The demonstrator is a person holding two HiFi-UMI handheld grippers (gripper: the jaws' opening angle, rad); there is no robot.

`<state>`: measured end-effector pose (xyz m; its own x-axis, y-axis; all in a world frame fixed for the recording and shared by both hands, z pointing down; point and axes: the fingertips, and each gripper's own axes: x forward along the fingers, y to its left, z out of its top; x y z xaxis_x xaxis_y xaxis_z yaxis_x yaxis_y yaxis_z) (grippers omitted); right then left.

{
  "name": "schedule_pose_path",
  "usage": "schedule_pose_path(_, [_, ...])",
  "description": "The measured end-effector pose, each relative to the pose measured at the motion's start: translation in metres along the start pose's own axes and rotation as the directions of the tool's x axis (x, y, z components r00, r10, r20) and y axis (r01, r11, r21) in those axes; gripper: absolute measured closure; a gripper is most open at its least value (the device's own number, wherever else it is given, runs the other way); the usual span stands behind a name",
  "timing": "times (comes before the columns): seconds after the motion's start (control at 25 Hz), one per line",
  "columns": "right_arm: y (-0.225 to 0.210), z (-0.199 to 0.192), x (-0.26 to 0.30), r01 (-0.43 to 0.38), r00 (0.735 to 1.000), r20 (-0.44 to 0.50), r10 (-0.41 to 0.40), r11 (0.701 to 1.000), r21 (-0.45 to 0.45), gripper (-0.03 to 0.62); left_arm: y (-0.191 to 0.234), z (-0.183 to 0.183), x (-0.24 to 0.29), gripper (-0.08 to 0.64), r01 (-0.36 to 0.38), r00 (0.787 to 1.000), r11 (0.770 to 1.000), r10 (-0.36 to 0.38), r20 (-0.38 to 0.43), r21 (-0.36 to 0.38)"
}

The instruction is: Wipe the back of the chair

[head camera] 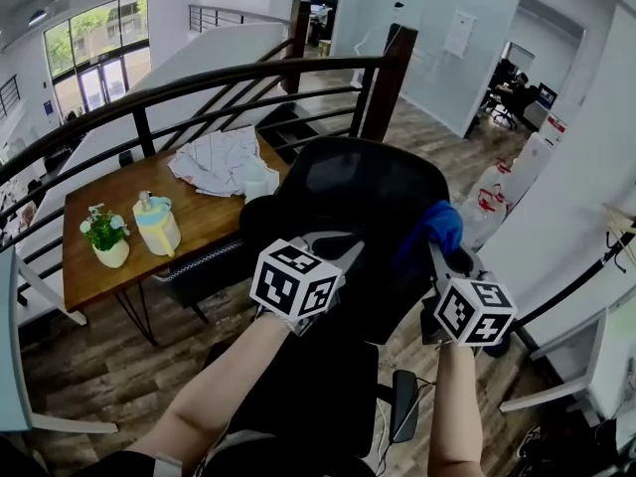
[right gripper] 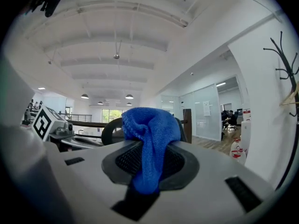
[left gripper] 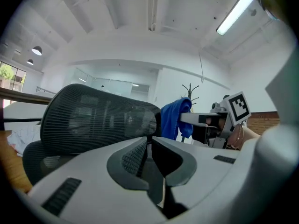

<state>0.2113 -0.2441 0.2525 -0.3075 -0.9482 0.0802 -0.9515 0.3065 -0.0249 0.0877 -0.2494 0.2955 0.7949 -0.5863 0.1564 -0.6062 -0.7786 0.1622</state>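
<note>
**Chair** [head camera: 370,192]: black, with a mesh back. It stands on the wood floor [head camera: 89,415] just beside the counter, its back turned to the person and rising ahead of both claws. A headrest pad shows at its upper left.

**Cloth** [right gripper: 149,125]: blue and bunched. It is pinched in the right claw, with a loose fold hanging down over the pads. The head view shows it at the upper right rim of the chair back, where it appears to touch the mesh.

**Right claw** [head camera: 435,253]: clamped tight on the cloth and held at the right edge of the chair back. Its marker cube faces the camera.

**Left claw** [left gripper: 149,143]: drawn together to a thin slit with nothing between the pads. It is held at the left side of the chair back, and the mesh is seen beyond it. I cannot tell whether it touches the chair.

**Counter** [head camera: 94,271]: brown wood on thin dark legs, left of the chair and alongside the railing.

**Plant** [head camera: 107,237]: small and green, in a pale pot near the counter's front left.

**Jug** [head camera: 157,225]: pale yellow and blue, upright, just beside the plant.

**Fabric** [head camera: 221,160]: white and crumpled, at the counter's far end.

**Railing** [head camera: 199,79]: dark bars and a wooden post, beyond the counter and chair.
</note>
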Motion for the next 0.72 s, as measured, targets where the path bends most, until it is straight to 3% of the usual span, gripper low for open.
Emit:
schedule_pose_path(0.2, [0.05,-0.025,0.018,-0.136,0.99,-0.038,0.136,0.991,0.014,0.494,0.021,-0.018,-0.019,0.518,-0.056,0.998,0.998,0.055,-0.019,-0.042])
schedule_pose_path(0.4, [0.099,-0.056,0.037,-0.26,0.961,-0.093,0.262,0.965,0.036,0.494,0.047,-0.042,-0.043,0.518,-0.13,0.991,0.988,0.126,-0.049,-0.089])
schedule_pose_path(0.72, [0.18,-0.099,0.078,-0.436,0.882,-0.168,0.441,0.897,0.068,0.494,0.108,-0.081,-0.1,0.518,-0.331,0.943,0.929,0.316,-0.107,-0.166])
